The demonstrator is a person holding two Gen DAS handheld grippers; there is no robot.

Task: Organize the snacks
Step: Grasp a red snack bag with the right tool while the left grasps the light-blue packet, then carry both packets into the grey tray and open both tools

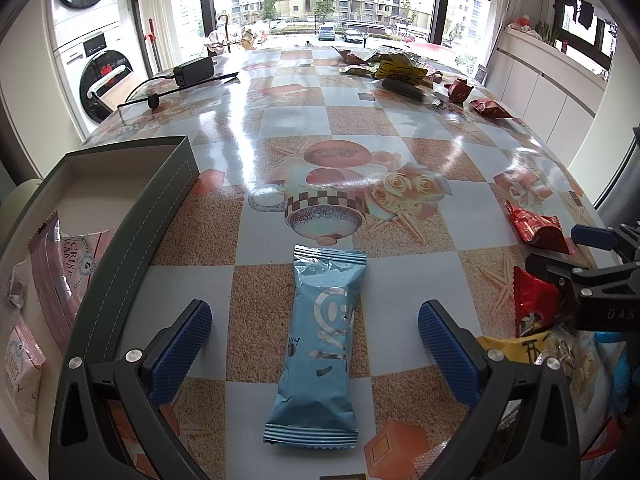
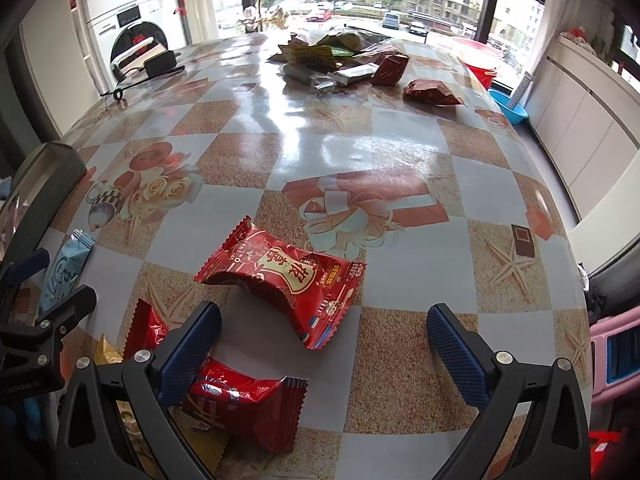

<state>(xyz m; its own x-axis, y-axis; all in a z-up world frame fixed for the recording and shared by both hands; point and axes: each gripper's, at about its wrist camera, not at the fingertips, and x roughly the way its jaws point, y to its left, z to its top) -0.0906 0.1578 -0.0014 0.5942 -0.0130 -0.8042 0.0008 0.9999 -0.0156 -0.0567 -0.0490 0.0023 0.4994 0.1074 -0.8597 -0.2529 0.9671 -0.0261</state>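
Observation:
A blue snack packet (image 1: 318,344) lies flat on the table between the fingers of my open left gripper (image 1: 315,344), which touches nothing. A dark box (image 1: 136,216) at the left holds pink snack packets (image 1: 64,256). My right gripper (image 2: 324,344) is open and empty above the table. A red snack packet (image 2: 286,284) lies just ahead of it, and a second red packet (image 2: 244,404) lies under its left finger. The blue packet also shows at the left of the right wrist view (image 2: 66,268). The right gripper shows at the right edge of the left wrist view (image 1: 580,256).
A pile of snack wrappers (image 1: 396,70) and red packets (image 1: 490,108) lies at the table's far right. A black charger with cable (image 1: 194,70) lies far left. Yellow and red packets (image 1: 528,312) lie by my left gripper's right finger. A washing machine stands beyond the table.

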